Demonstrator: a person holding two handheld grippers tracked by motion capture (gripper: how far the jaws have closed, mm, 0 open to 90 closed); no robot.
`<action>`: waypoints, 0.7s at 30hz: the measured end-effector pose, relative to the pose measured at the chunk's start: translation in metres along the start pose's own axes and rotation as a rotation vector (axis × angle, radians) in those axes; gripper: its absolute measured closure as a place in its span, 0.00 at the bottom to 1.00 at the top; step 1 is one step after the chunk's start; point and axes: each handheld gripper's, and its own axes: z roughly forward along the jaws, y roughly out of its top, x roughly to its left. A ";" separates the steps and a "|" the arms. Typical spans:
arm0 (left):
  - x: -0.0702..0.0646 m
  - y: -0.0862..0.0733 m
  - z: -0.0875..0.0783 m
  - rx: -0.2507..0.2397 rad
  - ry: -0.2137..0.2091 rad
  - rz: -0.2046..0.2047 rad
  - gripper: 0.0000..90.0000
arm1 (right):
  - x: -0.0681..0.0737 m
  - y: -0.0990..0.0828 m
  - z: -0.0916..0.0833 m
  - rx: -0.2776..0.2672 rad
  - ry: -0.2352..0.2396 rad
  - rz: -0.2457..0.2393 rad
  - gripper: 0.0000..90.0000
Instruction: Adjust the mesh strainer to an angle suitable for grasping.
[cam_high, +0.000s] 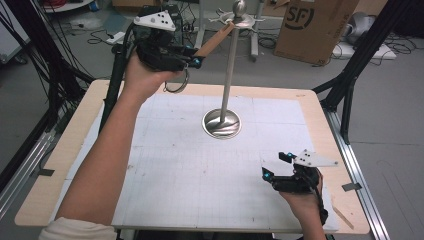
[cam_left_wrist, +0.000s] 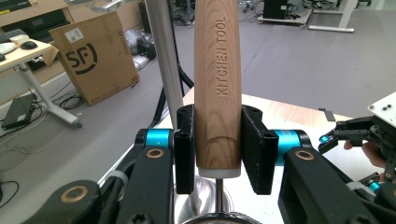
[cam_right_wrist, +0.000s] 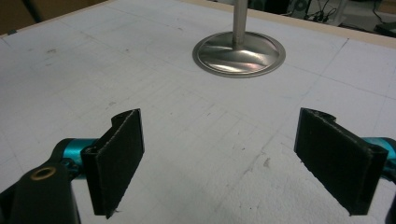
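floor: grey (cam_high: 390, 125), cables strewn at far edge | box: brown cardboard box (cam_high: 312, 25) beyond table | table: white sheet on wooden table (cam_high: 75, 145) | frame: black struts (cam_high: 365, 55) at sides

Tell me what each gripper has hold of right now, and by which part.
The left gripper is shut on the wooden-handled kitchen tool, pads on the handle's lower end near the white collar. The right gripper is open, holding nothing.

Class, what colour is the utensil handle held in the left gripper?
Light brown wood grain; the handle shows best in the left gripper view.
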 end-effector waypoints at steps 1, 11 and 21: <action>0.000 0.000 0.001 0.003 0.003 0.003 0.76 | 0.000 0.000 0.000 0.001 -0.002 0.000 0.17; 0.006 -0.004 0.009 0.014 0.030 -0.015 0.76 | -0.001 -0.001 0.000 0.002 -0.002 -0.001 0.17; 0.005 -0.008 0.028 0.046 0.047 -0.017 0.76 | -0.002 -0.002 0.000 0.004 -0.003 0.004 0.17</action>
